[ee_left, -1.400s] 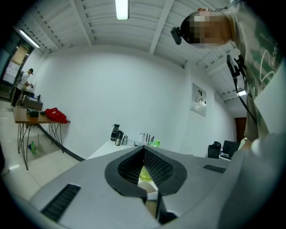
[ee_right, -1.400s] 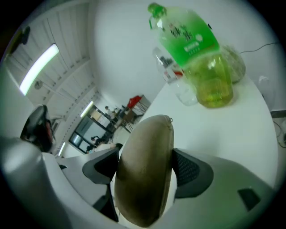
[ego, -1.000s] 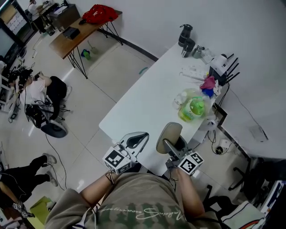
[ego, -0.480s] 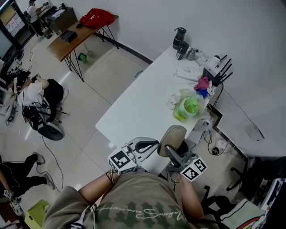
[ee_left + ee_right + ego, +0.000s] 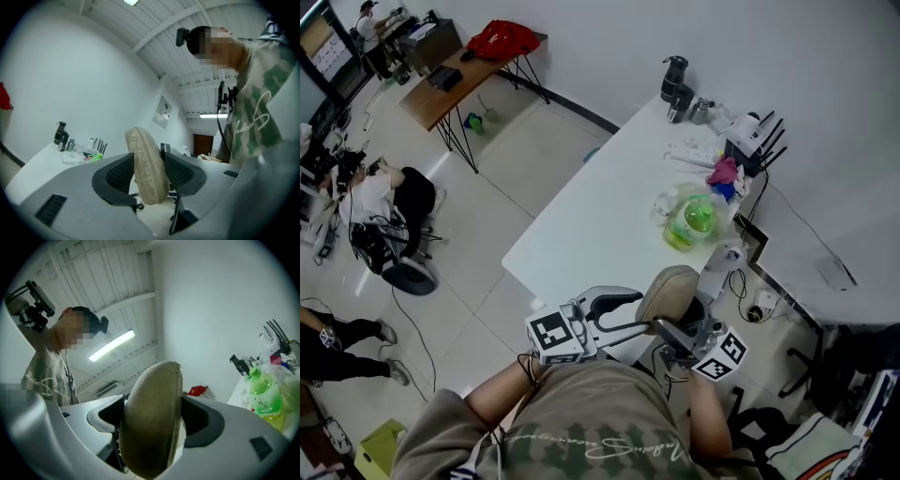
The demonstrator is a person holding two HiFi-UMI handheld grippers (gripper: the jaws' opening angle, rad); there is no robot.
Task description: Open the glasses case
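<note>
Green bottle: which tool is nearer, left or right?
Right. The right tool, shut on the glasses case, sits straight below the green bottle in the head view; the left tool, jaws opening around the case, is off to its left.

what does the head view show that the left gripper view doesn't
Only the head view: the floor, the wooden desk, a person in a white top. Only the left gripper view: the ceiling, a wall poster, a brown door. Both: the white table, the black bottles, and the glasses case, gripped by the right gripper, between the left gripper's opening jaws.
</note>
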